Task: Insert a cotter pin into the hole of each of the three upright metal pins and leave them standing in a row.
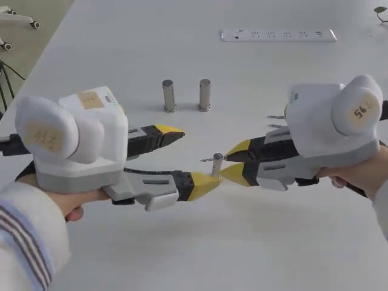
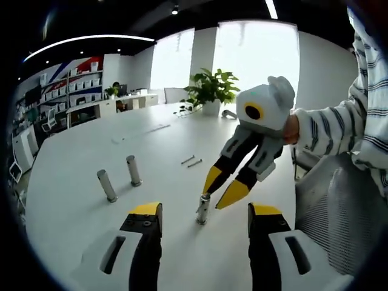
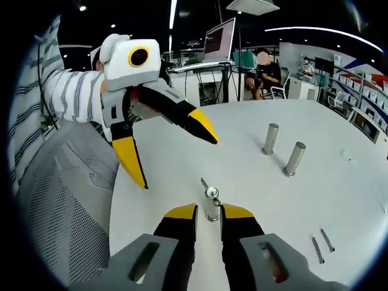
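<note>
Left gripper (image 1: 200, 155) is hanging wide open, empty. Right gripper (image 1: 224, 164) is hugging pin (image 3: 211, 208), grip unclear. Right gripper view is showing cotter pin (image 3: 206, 185) across pin top.

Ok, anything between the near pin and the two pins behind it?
No. Bare tabletop lies between the near metal pin and the two upright pins, as the right gripper view shows.

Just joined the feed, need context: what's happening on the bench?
A person's right gripper has its jaws close around one metal pin with a cotter pin through its top; grip unclear. The left gripper hangs open beside it. Two more metal pins stand behind, bare; two spare cotter pins lie nearby.
</note>
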Action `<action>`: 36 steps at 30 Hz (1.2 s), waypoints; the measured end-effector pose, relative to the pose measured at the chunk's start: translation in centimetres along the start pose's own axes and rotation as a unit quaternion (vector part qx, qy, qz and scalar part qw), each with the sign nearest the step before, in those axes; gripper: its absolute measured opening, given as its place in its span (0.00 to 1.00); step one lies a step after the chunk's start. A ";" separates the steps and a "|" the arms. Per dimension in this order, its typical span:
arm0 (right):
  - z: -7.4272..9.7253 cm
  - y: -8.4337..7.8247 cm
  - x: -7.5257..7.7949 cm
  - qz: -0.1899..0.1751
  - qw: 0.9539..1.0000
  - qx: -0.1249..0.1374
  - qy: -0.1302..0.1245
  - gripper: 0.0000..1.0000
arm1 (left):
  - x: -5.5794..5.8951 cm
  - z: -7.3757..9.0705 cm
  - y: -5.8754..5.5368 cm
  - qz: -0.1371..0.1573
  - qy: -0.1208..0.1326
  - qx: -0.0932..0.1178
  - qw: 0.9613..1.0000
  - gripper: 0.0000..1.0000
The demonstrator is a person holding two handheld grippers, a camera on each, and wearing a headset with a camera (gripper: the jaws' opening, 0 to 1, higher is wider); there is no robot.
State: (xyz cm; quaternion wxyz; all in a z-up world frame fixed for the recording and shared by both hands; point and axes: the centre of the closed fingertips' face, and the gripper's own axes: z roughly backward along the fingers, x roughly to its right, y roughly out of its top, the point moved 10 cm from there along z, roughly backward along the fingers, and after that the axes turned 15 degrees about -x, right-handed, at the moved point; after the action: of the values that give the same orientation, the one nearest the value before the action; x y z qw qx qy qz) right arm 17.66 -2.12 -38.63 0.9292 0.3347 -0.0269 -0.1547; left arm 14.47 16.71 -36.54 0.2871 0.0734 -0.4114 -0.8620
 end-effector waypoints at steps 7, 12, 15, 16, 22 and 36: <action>-0.8 -0.2 0.1 -0.007 1.000 0.006 0.003 0.12 | 0.1 1.0 -1.6 0.038 0.018 0.003 0.999 0.78; -1.4 -0.4 0.2 -0.013 1.000 0.007 0.002 0.13 | 0.4 1.7 -1.9 0.045 0.027 0.011 0.999 0.81; -1.8 -0.5 0.3 -0.017 1.000 0.015 0.005 0.17 | 0.4 1.8 -1.9 0.049 0.043 0.014 0.998 0.88; -2.0 -0.5 0.3 -0.018 1.000 0.017 0.005 0.18 | 0.4 1.8 -2.0 0.052 0.043 0.011 0.998 0.90; -3.1 -1.1 0.3 -0.027 0.999 0.020 0.012 0.17 | 0.2 1.7 -2.6 0.062 0.047 -0.002 0.997 0.99; -4.4 -1.5 0.7 -0.015 1.000 0.014 0.016 0.11 | 0.5 1.2 -4.0 0.072 0.027 -0.035 0.996 0.99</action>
State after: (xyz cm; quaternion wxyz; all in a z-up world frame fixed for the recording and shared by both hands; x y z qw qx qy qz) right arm 18.60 -0.75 -43.03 0.9221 0.3507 -0.0089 -0.1630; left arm 11.88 19.25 -38.67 0.3621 0.0564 -0.3773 -0.8505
